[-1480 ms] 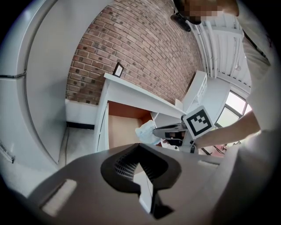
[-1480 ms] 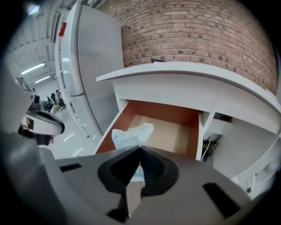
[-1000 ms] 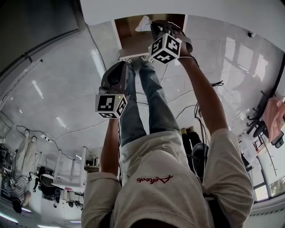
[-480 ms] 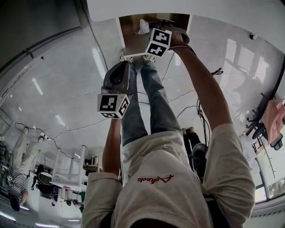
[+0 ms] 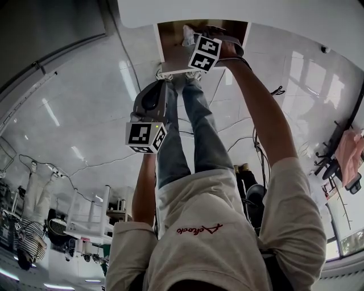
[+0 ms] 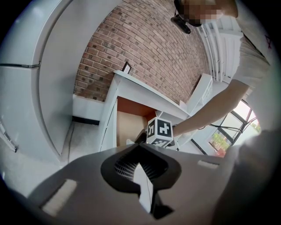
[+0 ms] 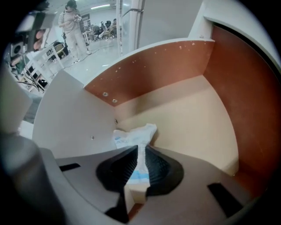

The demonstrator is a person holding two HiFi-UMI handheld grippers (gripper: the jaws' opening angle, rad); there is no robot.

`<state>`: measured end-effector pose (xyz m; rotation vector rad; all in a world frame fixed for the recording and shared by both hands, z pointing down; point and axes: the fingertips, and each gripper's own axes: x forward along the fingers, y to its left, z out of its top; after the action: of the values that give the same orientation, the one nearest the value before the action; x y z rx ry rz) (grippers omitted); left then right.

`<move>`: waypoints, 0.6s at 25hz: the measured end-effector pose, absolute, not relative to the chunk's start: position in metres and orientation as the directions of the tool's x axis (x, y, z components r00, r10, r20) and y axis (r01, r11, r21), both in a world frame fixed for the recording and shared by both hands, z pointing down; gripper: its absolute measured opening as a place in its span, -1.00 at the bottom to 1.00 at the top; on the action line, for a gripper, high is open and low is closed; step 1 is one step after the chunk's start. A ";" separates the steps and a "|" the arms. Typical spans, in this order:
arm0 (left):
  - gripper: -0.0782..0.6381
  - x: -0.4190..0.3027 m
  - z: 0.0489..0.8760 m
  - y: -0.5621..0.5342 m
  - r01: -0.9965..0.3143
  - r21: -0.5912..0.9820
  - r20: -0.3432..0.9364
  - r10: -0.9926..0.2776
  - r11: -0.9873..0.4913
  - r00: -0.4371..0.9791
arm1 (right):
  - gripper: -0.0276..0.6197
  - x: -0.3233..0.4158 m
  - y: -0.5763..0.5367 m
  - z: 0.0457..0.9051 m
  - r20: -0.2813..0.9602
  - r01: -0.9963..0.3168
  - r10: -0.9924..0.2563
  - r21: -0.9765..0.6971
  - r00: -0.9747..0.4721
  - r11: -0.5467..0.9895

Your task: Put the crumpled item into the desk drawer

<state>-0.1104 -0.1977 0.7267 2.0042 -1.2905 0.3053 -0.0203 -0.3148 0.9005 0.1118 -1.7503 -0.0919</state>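
**A:** Right gripper view first: our right tool (image 7: pixel 140 149) is pinching the crumpled item (image 7: pixel 131 135). Its pads are pressed onto the bunched waist of the wad, down inside the drawer (image 7: pixel 189 118).

**B:** How do we reckon it will handle?

**A:** Very light and soft, we judge. It looks like thin white sheet with pale blue print and no stiffness, so it flares loosely past the pads. We don't expect it to be fragile, or to slip on ribbed pads. The bunched middle, where we have it now, seems the best place to hold, since an edge would likely just unfold.

**B:** And where does it sit against the tool?

**A:** Its free end fans out from the tips toward 11 o'clock, close to the drawer's pale left wall. We cannot tell whether it touches the drawer bottom.

**B:** And our other hand?

**A:** Our left tool (image 6: pixel 138 160) has its pads pressed together on nothing. It hangs outside the desk (image 5: pixel 284 14), at about 7 o'clock from the right tool in the head view.
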 end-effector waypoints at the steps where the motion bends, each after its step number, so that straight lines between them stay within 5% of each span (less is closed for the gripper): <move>1: -0.76 -0.111 0.726 -0.198 -0.865 0.442 0.545 -0.694 -0.239 0.470 | -0.85 -0.021 -0.313 0.900 0.977 -0.019 -0.114 0.112 -0.182 0.993; 3: -0.76 -0.112 0.725 -0.199 -0.865 0.442 0.544 -0.696 -0.239 0.469 | -0.55 -0.022 -0.311 0.899 0.976 -0.018 -0.101 0.099 -0.195 0.995; 5: -0.76 -0.112 0.726 -0.200 -0.865 0.442 0.542 -0.697 -0.238 0.469 | -0.49 -0.024 -0.312 0.894 0.969 -0.023 -0.119 0.117 -0.216 0.993; 13: -0.76 -0.109 0.729 -0.201 -0.862 0.444 0.538 -0.697 -0.242 0.473 | -0.48 -0.029 -0.330 0.863 0.904 -0.078 -0.287 0.277 -0.316 0.958; 15: -0.76 -0.108 0.729 -0.201 -0.862 0.444 0.538 -0.696 -0.245 0.475 | -0.61 -0.029 -0.332 0.852 0.878 -0.112 -0.332 0.313 -0.344 0.943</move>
<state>-0.1075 -0.2012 0.7285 2.0138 -1.2875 0.2982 -0.0293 -0.3321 0.8525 0.3220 -1.9210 -0.2338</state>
